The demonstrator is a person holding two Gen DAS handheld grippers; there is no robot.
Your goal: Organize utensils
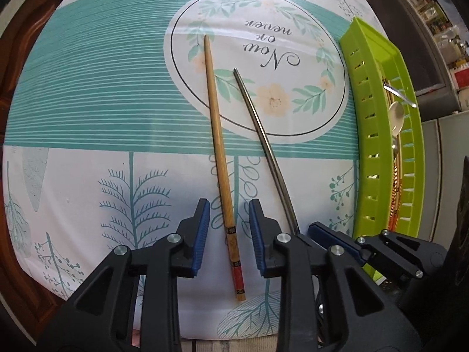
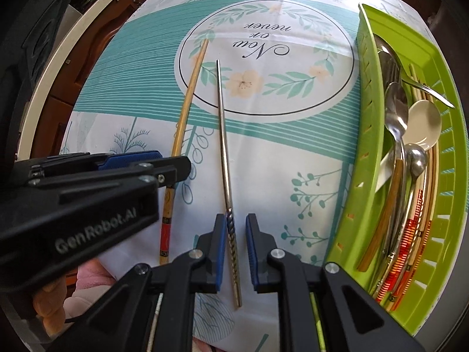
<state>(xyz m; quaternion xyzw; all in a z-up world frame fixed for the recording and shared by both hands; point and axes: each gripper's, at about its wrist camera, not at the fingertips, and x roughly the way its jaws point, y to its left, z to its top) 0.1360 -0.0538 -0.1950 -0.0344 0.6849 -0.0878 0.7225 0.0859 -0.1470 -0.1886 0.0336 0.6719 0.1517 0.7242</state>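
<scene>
Chopsticks lie side by side on the desk, which is covered by a cloth printed with teal stripes, leaves and a round floral emblem (image 1: 258,58). On the left is the wooden chopstick (image 1: 218,158), its red and patterned butt end near the camera and its tip far, resting on the emblem. The left gripper (image 1: 229,234) stands over that butt end, released, with the stick between its blue pads and a clear gap on both sides. Just right of it lies the metal chopstick (image 2: 224,152), its twisted handle near. The right gripper (image 2: 236,249) straddles that handle; its jaws stand apart, and the stick sits close against the left pad with a gap to the right pad. A green slotted plastic tray (image 2: 363,135) sits at the right edge of the desk, holding steel spoons, a white spoon (image 2: 425,123), a wooden-handled utensil and more chopsticks.
</scene>
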